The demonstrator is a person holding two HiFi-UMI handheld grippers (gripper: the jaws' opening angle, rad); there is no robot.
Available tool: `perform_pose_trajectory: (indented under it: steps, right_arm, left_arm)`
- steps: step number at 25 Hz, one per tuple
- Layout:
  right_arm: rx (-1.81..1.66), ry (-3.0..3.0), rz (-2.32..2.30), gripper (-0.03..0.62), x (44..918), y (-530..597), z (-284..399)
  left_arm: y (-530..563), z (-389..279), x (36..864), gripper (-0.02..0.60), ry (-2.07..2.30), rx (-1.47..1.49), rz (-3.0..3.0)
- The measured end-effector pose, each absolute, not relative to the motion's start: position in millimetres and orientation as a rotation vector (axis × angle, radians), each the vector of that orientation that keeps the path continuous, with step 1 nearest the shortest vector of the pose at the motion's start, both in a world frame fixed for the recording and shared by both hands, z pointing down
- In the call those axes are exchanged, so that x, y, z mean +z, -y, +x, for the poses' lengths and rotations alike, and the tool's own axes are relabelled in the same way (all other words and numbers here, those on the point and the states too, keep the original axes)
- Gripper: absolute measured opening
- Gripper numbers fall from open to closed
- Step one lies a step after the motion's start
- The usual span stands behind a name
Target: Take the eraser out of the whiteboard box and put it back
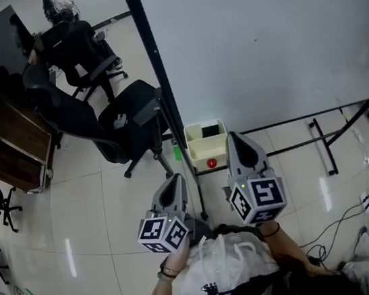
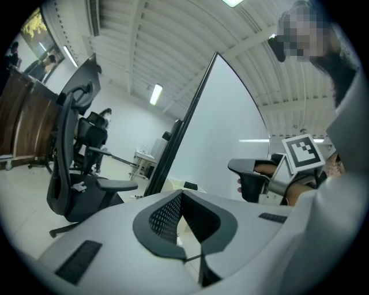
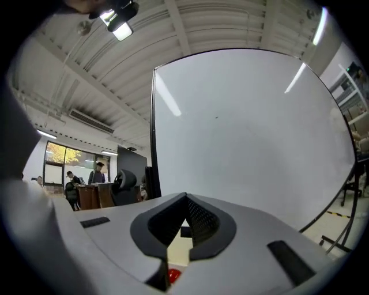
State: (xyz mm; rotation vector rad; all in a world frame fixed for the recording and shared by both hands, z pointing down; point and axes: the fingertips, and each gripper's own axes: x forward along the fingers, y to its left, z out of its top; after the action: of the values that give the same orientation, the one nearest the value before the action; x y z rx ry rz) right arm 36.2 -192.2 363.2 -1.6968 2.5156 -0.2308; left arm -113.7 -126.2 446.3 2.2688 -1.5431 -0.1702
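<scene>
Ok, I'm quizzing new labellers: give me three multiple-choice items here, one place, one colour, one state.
1. Where is the black eraser? A. on the floor B. in the cream box C. on a chair
2. What colour is the small round piece on the box's front? A. red B. blue C. green
3. How is the right gripper? A. shut, empty B. shut on the eraser C. wide open
Key: B, it lies inside the box's walls; A, it shows red in the head view; A, its tips meet with nothing between.
</scene>
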Motion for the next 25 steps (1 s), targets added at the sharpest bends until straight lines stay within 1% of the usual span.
perform_pose_trajectory:
  steps: [6,11,25]
  right_arm:
    - [-0.311,-2.619,-1.664,0.000,385.6,174.3,22.7]
    - [-0.327,-2.655,-1.641,0.000,392.3,172.6,14.7]
    - [-0.317,-2.701,-1.668,0.000,396.5,171.0,15.4]
  left_arm:
    - [122.1,-104.8,447.4,-0.015,1.511,-0.157,2.286]
    - [118.9,-110.8,447.2,-0.015,1.529,-0.162,2.275]
    - [116.4,-118.3,442.8,-0.015,1.559,-0.185,2.271]
